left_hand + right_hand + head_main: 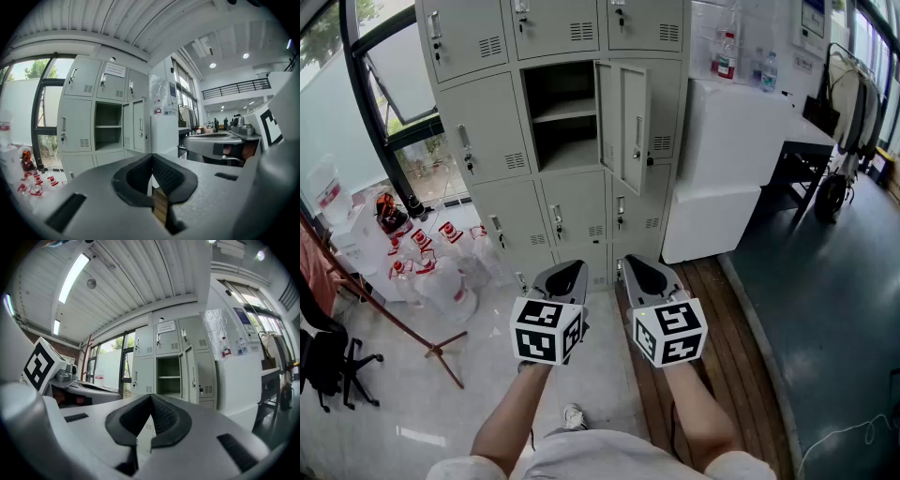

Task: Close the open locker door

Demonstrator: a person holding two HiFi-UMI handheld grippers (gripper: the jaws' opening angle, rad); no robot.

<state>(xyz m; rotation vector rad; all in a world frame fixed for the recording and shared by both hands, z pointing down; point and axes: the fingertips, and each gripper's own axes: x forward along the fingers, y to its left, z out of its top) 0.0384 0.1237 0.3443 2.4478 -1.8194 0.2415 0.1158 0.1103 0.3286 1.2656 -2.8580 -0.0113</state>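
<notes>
Head view high, steeply down, open locker (564, 122) upper centre; both gripper views low, about level, well back, sharing it

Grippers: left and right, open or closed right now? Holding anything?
Left gripper: closed, jaws together, holding nothing.
Right gripper: closed, jaws together, holding nothing.

Clear bags with red print (431, 272) are lying heaped on the floor (487, 375) at the left, a black chair (333, 361) standing nearer. At the far right, bottles (725, 56) are sitting on a white cabinet (722, 150) beside a dark-legged worktop (811, 134).
</notes>
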